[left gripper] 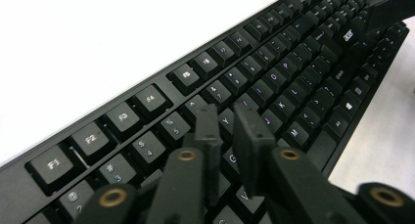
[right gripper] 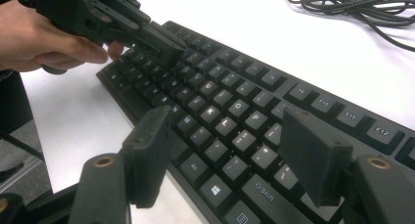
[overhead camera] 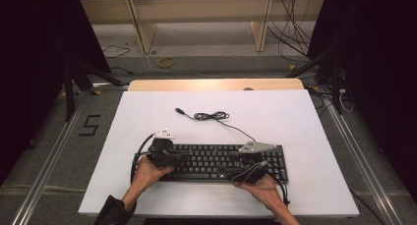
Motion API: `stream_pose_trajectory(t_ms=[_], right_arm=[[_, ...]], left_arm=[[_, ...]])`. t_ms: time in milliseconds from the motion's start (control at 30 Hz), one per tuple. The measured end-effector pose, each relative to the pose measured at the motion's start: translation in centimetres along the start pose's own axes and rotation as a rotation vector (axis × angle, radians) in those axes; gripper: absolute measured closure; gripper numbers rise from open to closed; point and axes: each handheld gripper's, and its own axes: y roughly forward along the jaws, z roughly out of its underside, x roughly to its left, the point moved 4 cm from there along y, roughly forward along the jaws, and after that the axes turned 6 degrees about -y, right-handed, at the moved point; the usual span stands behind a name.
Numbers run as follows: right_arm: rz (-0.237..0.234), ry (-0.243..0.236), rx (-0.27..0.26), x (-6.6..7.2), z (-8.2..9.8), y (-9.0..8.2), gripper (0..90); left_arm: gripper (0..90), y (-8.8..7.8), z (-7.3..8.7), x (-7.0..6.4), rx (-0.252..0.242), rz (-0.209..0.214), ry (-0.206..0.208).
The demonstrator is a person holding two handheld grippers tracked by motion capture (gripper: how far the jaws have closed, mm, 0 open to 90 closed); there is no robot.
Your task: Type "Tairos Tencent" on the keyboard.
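Two claws over keyboard | left claw closed, empty | right claw open | cable behind

We see a keyboard of matt black plastic with smooth keycaps, lying on a tabletop covered in smooth matt white sheet. Our grippers' jaws look like rough matt black plastic with brass-coloured metal rivets.

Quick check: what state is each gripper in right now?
Left gripper: nearly shut, nothing between its jaws, above the keyboard.
Right gripper: open, holding nothing, over the keyboard.
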Motion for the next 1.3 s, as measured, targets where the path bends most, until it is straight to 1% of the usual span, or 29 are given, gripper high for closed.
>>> stream_pose_trajectory(t_ms=[167,300,400,567,667,700,767,800,933,1033,1100,1133,1200,1267,1300], right_arm=[[0.006,0.002,-0.003,0.0,0.2,-0.2,35.5],[0.011,0.004,-0.010,0.0,0.2,-0.4,35.2],[0.011,0.004,-0.010,0.0,0.3,-0.6,35.2],[0.011,0.004,-0.010,0.0,0.4,-0.8,35.3],[0.012,0.005,-0.010,0.0,0.4,-0.9,35.3],[0.011,0.005,-0.010,0.0,0.4,-0.9,35.4],[0.011,0.004,-0.010,0.0,0.4,-0.9,35.4],[0.011,0.004,-0.009,0.0,0.4,-0.9,35.4],[0.014,0.004,-0.006,0.0,0.5,-0.9,35.5],[0.015,0.003,-0.007,0.0,0.5,-0.9,35.5],[0.017,0.006,-0.007,0.0,0.5,-1.0,35.5],[0.017,0.006,-0.007,-0.1,0.5,-1.0,35.5],[0.018,0.005,-0.009,-0.1,0.6,-1.0,35.5],[0.018,0.006,-0.011,-0.2,0.6,-1.0,35.5],[0.018,0.009,-0.012,-0.2,0.6,-1.0,35.5]], left_arm=[[88.8,0.4,0.0,0.1,0.006,-0.009,0.005],[89.0,0.8,-0.1,0.0,0.014,-0.012,0.004],[89.0,1.1,-0.1,-0.1,0.023,-0.016,0.011],[89.0,1.1,0.0,0.0,0.027,-0.023,0.007],[89.1,1.2,0.1,0.1,0.039,-0.032,0.016],[89.1,1.3,0.2,0.2,0.038,-0.028,0.010],[89.1,1.4,0.3,0.3,0.049,-0.030,0.018],[89.2,1.4,0.3,0.4,0.044,-0.024,0.009],[89.3,1.4,0.4,0.4,0.036,-0.015,0.000],[89.2,1.3,0.3,0.3,0.040,-0.024,0.002],[88.8,1.3,0.3,0.3,0.033,-0.022,-0.009],[84.8,1.2,0.3,0.3,0.033,-0.008,-0.011],[79.6,1.0,0.1,0.2,0.017,0.003,-0.022],[75.4,0.8,0.0,0.1,0.013,0.010,-0.019],[72.7,0.6,0.0,0.1,0.007,0.016,-0.025]])
